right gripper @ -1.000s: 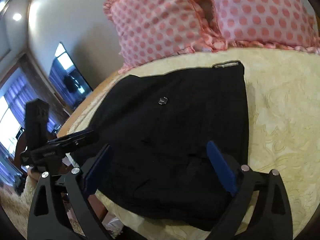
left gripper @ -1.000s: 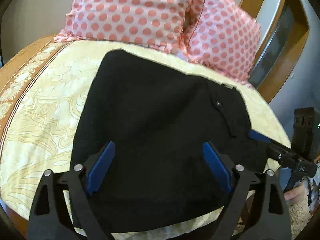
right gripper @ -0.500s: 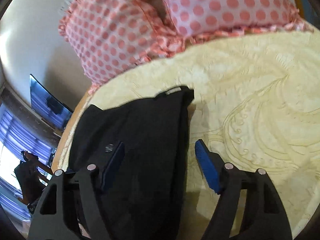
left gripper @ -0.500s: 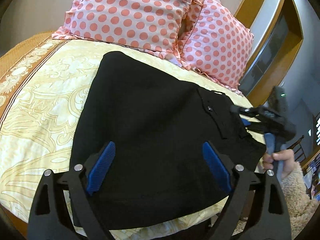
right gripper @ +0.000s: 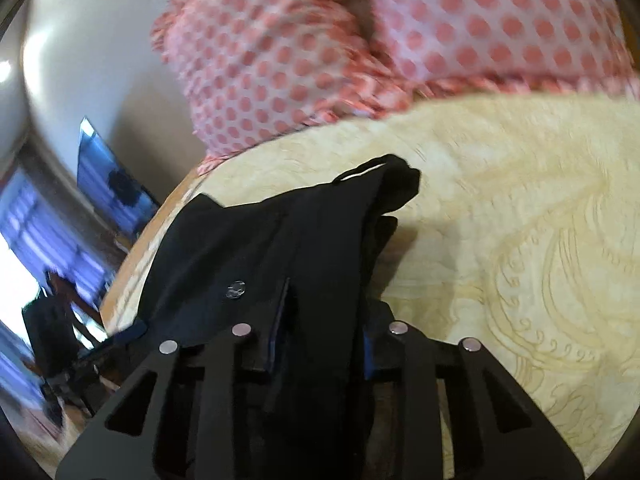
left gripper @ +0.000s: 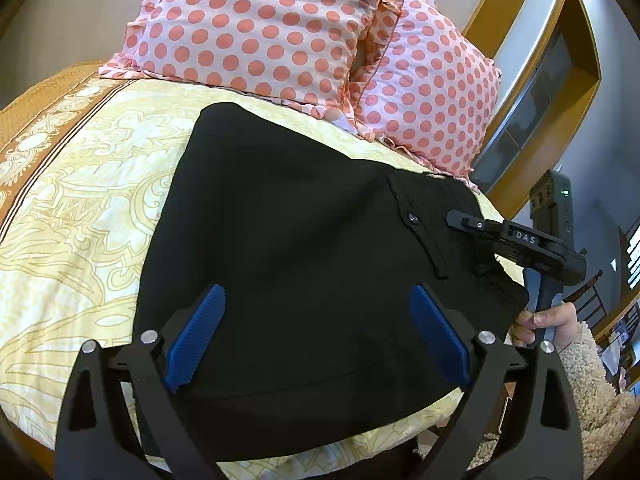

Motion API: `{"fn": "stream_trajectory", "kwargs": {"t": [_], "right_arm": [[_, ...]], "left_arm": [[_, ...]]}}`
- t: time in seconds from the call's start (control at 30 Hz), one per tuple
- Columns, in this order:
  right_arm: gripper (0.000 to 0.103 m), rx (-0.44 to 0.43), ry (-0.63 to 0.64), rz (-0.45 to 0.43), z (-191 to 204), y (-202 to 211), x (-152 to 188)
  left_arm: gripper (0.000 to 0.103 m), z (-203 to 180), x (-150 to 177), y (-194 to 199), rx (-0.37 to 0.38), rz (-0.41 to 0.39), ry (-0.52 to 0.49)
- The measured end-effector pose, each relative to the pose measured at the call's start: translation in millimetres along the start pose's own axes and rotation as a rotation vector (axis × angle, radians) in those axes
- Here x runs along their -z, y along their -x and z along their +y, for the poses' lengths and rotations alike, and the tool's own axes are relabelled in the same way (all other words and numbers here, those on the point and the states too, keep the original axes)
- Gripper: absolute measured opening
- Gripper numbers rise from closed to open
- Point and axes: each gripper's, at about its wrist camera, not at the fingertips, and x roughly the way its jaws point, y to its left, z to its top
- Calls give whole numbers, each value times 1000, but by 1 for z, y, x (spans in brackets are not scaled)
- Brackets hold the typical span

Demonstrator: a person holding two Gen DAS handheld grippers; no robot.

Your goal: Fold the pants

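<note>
Black pants (left gripper: 288,240) lie folded on a yellow patterned bedspread (left gripper: 88,200). My left gripper (left gripper: 316,336) is open, its blue pads hovering over the near part of the pants. My right gripper (right gripper: 320,344) is shut on the waistband edge of the pants (right gripper: 320,240), with cloth bunched between its fingers and a metal button (right gripper: 236,290) just ahead. In the left wrist view the right gripper (left gripper: 472,224) sits at the right edge of the pants, held by a hand.
Two pink polka-dot pillows (left gripper: 260,28) stand at the head of the bed, also in the right wrist view (right gripper: 360,40). A wooden headboard frame (left gripper: 520,60) is at the right. The bed's near edge (left gripper: 320,456) lies just below the pants.
My right gripper moved onto the waistband edge and closed on it, bunching the cloth. My left gripper stayed open over the pants.
</note>
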Motion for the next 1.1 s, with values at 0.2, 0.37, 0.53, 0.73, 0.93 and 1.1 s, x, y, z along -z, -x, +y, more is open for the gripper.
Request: {"fn": "stream_trajectory", "kwargs": {"t": [0.2, 0.37, 0.53, 0.73, 0.93, 1.1], "right_arm": [[48, -51, -166, 65, -32, -14, -3], [30, -82, -90, 45, -20, -11, -5], [27, -99, -65, 25, -14, -6, -5], [41, -97, -153, 78, -28, -15, -6], [25, -110, -113, 69, -21, -15, -7], [22, -149, -93, 52, -12, -8, -29]], "left_arm": [[94, 0, -9, 5, 20, 28, 27], [92, 33, -49, 19, 28, 0, 148], [79, 71, -81, -8, 21, 109, 259], [70, 79, -98, -48, -14, 234, 246], [20, 78, -105, -67, -29, 250, 234], [11, 61, -118, -55, -11, 211, 175]]}}
